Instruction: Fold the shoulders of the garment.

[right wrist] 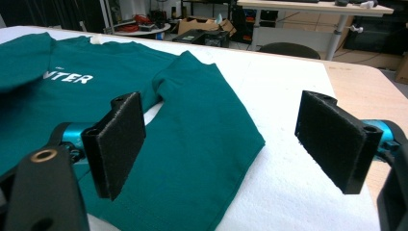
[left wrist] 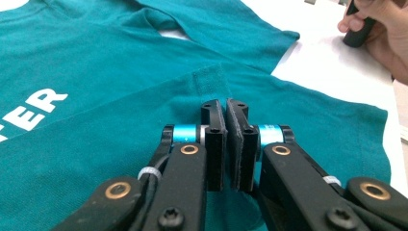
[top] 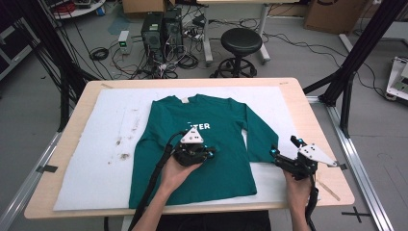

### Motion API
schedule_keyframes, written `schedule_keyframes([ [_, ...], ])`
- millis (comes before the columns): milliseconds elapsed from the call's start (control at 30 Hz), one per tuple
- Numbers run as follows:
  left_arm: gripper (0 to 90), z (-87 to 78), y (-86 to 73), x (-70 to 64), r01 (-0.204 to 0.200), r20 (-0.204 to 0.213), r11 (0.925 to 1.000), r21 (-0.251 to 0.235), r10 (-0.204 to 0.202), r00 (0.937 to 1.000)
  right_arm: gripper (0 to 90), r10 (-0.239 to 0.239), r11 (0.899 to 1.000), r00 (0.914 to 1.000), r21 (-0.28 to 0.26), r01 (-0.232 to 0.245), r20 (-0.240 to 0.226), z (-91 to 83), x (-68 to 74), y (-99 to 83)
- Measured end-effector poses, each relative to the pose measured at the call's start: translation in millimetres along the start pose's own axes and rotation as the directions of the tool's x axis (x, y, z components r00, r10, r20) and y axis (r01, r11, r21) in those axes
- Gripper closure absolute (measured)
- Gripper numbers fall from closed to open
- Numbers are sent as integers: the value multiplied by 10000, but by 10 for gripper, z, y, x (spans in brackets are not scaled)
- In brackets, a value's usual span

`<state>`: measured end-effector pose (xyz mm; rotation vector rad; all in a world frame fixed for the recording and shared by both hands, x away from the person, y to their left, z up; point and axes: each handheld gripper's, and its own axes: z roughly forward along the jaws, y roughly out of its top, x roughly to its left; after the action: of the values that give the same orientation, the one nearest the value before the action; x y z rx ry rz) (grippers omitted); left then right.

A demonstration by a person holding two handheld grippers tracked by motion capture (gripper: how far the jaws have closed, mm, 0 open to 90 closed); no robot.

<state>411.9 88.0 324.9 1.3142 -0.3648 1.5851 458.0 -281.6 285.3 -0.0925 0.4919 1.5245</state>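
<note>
A teal long-sleeved shirt (top: 226,159) with white lettering lies flat on a white mat (top: 96,144). Its left sleeve (left wrist: 120,125) is folded across the chest. My left gripper (top: 208,154) sits over the shirt's middle, its jaws pressed together (left wrist: 226,108) at that sleeve's cuff (left wrist: 211,82). The right sleeve (top: 257,134) runs down to the mat's right part. My right gripper (top: 285,146) stands open at its cuff end; in the right gripper view (right wrist: 226,139) the sleeve (right wrist: 202,125) lies below and between the wide-apart pads.
The wooden table (top: 77,110) ends just right of the right gripper. Brown stains mark the mat (top: 120,149) left of the shirt. Behind the table stand a black stool (top: 240,43), computer towers (top: 161,31) and loose cables. A black frame leg (top: 346,82) rises at the right.
</note>
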Motion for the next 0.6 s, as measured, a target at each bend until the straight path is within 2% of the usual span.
schedule_keyframes([
  [267,855,23,-11,12,43,81,9999,116,-44,10000,178,28,10000,10000,15,-28,1,0,3,0],
  [433,856,19,-2,7,115,102,9999,-99,-114,9999,178,-69,10000,10000,35,69,41,3,4,1],
  [600,855,47,-7,2,105,174,9999,32,-105,9998,178,-34,10000,10000,39,34,34,2,4,1],
])
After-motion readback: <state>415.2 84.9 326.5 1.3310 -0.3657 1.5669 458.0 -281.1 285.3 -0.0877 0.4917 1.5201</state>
